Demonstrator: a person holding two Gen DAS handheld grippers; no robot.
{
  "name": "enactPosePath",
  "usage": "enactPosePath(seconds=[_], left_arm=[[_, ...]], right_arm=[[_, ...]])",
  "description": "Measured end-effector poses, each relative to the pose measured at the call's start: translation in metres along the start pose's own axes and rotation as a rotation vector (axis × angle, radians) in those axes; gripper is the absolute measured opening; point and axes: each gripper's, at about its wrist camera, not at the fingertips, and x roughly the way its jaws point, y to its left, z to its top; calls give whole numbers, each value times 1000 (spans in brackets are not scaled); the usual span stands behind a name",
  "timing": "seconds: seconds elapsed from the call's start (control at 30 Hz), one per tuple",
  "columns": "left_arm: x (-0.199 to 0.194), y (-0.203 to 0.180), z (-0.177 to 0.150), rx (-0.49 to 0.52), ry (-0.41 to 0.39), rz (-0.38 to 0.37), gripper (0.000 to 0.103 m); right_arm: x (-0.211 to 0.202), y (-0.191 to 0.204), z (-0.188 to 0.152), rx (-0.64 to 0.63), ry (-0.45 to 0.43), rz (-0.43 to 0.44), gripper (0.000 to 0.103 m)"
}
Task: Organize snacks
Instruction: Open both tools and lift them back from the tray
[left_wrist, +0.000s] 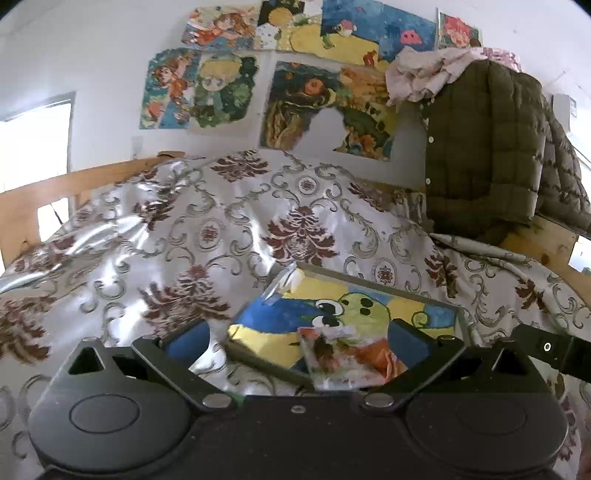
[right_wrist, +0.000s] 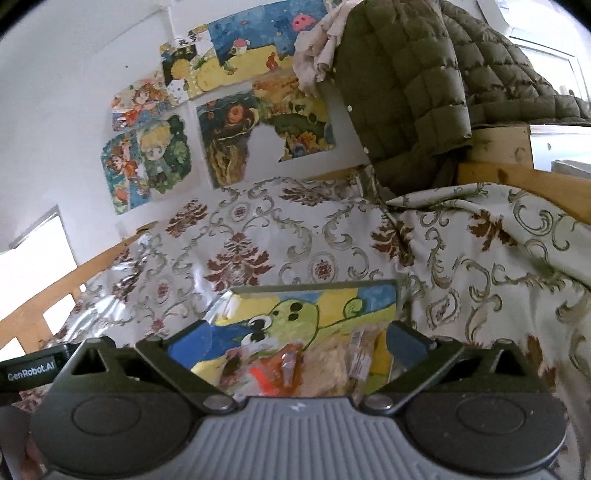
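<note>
Orange-printed snack packets (left_wrist: 347, 358) lie gathered on the painted board (left_wrist: 424, 310), so I hold my left gripper (left_wrist: 299, 343) and right gripper (right_wrist: 295, 345) spread wide, gripping nothing.

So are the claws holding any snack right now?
No. Both the left claw and the right claw are wide open; the snack packets just lie on the painted tray.

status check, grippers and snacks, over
Left gripper open, empty. Right gripper open, empty. Clear orange-printed snack packet and pale snack bag lying on painted cartoon tray. Nothing blocking.
</note>
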Motion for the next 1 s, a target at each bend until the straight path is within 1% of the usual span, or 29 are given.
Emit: enactPosePath(seconds=[0.1, 0.17, 0.43, 0.6, 0.7, 0.83, 0.93, 1.0], left_arm=[[-19, 7, -6, -9, 14, 16, 102], [-33, 12, -11, -12, 8, 22, 102], [-79, 33, -33, 34, -4, 50, 102], [-109, 47, -49, 5, -25, 56, 102], [-123, 52, -62, -6, -32, 66, 102], [-133, 61, -77, -35, -3, 70, 102], [-138, 68, -79, -83, 1, 68, 102], [-142, 70, -81, -95, 4, 63, 102]], right_arm=[[-19, 9, -8, -33, 1, 3, 103], [-33, 16, -16, -51, 2, 2, 103], [-75, 37, -41, -87, 21, 20, 103], [-96, 45, -54, -74, 31, 27, 103], [-107, 51, -63, -91, 35, 31, 103], [-119, 59, -76, -110, 48, 25, 103], [-124, 61, -86, -108, 73, 18, 103], [-125, 63, -92, -116, 97, 4, 103]])
